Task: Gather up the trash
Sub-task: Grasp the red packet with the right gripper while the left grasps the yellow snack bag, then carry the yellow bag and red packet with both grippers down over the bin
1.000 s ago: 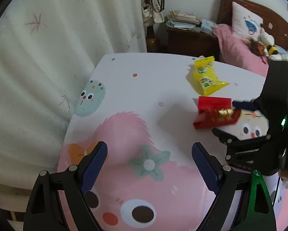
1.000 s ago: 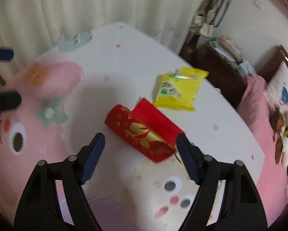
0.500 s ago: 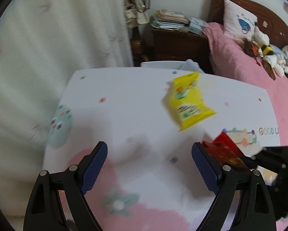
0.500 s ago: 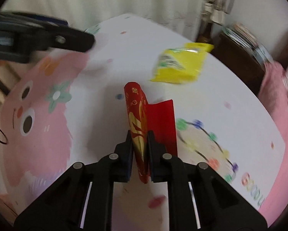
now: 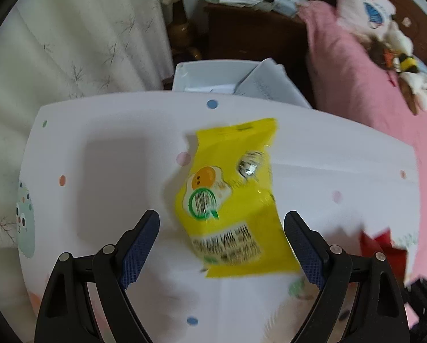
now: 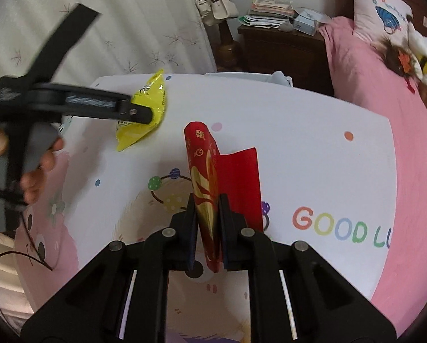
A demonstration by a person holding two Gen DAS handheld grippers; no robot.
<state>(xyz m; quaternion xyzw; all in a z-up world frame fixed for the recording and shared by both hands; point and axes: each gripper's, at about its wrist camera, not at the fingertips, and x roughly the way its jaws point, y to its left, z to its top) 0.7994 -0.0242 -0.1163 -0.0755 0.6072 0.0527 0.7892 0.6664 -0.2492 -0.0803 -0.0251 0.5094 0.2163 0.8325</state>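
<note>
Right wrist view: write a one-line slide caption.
Right gripper shut on a red packet; left gripper reaches the yellow snack bag on the cartoon tablecloth.

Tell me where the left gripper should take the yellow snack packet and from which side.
Take the yellow plastic snack packet across its narrow width near the middle, coming straight down from above. It lies flat on the table, long axis along the left gripper, whose open jaws already straddle its lower half.

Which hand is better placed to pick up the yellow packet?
Left. The left gripper hangs open right over the yellow packet, fingers either side. The right gripper is already shut on the red envelope.
</note>
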